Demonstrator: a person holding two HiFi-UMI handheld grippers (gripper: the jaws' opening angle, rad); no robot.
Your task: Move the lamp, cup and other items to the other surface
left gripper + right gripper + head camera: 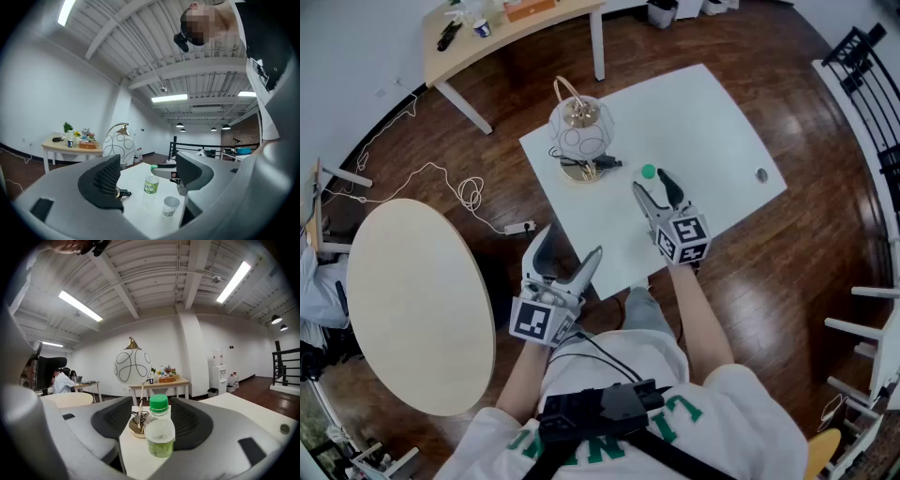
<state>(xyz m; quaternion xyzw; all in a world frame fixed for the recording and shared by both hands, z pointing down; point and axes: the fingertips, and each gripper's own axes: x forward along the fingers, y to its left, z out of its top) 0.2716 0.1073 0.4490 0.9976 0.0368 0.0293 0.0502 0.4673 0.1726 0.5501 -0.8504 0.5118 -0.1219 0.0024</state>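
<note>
The person (619,403), in a white shirt with green lettering, filled the bottom of the head view, with 2 grippers held forward. The left gripper (570,242) sat at lower centre of that view, at the near edge of the white table (722,122). Its jaws stood apart and empty, and through the gap its own view showed the tabletop things farther off. The right gripper (651,182) lay at the frame's centre, above the tabletop, its jaws likewise released.

The plastic bottle (159,430), upright with a green cap, stood between those 2 jaws. In the right gripper view a gap showed at its left side, and the pads did not clamp it. A paper cup (171,205) stood upright on the table just beside the bottle, to its lower right in the left gripper view.

Beyond the bottle stood the lamp (579,131), with a white globe shade patterned in dark lines and a brass base. It was near the table's left corner, above centre in the head view. A small round fitting (760,174) lay at the table's right side, well apart from the rest.

A round pale table (422,300) occupied the left of the head view, on the dark wood floor (787,281). A wooden desk (469,54) carrying small items crossed the upper left.
</note>
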